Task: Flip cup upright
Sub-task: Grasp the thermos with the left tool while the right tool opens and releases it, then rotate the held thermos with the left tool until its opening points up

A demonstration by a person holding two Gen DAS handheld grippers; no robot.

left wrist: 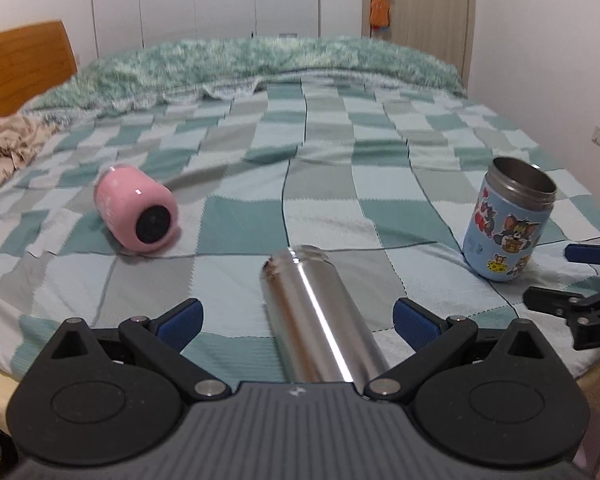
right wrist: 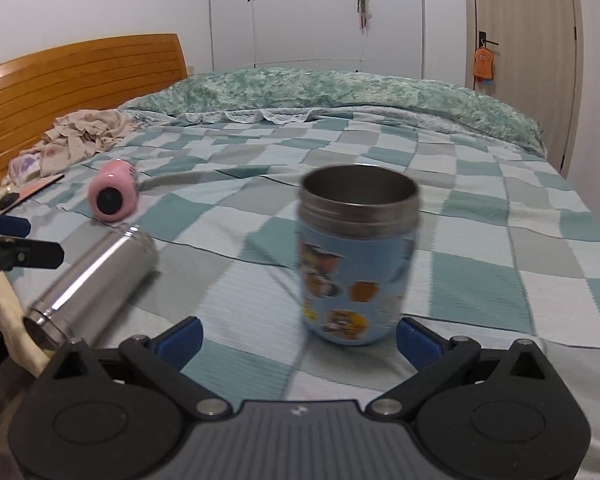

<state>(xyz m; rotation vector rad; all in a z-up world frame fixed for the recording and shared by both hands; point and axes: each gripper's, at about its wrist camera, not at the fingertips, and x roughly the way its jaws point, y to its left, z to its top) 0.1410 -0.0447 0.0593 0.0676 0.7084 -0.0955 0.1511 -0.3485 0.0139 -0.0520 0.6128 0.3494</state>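
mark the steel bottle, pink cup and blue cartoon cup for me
steel bottle [left wrist: 320, 320]: left wrist view, on its side, mid-body.
pink cup [left wrist: 134, 210]: left wrist view, on its side, pink wall.
blue cartoon cup [right wrist: 354, 280]: right wrist view, upright, stickered wall.

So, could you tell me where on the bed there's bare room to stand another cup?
The widest free patch is checked blanket between the pink cup and the blue cartoon cup, beyond the steel flask. More lies bare behind the blue cup toward the green quilt. It is crowded by the headboard, around the crumpled cloth.
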